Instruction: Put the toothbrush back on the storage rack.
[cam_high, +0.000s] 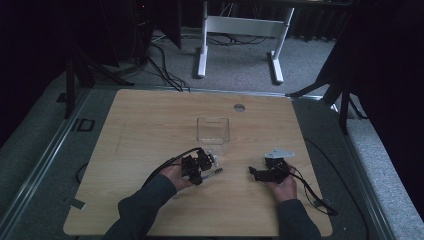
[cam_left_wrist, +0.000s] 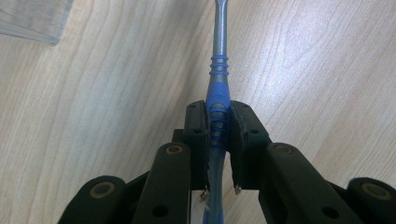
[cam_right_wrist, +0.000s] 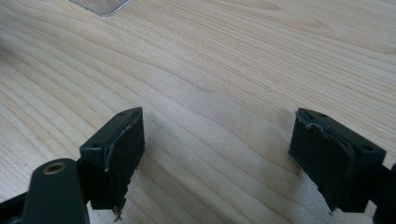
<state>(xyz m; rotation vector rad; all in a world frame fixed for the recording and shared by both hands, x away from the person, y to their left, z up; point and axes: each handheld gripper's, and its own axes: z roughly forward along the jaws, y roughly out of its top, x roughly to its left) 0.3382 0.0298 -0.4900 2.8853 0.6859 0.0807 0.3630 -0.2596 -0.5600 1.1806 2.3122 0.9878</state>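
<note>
Blue-grey pen (cam_left_wrist: 218, 88) clamped in left gripper (cam_left_wrist: 218, 121) | right gripper (cam_right_wrist: 217, 154) apart

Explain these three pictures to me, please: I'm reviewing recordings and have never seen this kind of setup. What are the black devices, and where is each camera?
A person sits at a wooden table and holds a hand-operated two-jaw gripper in each hand. The high view looks down from above: the left gripper and the right gripper both rest low over the tabletop. A clear plastic container stands just beyond them. The other two pictures come from cameras mounted on the grippers, looking along their black jaws. In the left gripper view, the jaws are closed on a slim blue and grey tool, possibly a pen or small screwdriver. In the right gripper view, the jaws stand wide apart with nothing between them.
</note>
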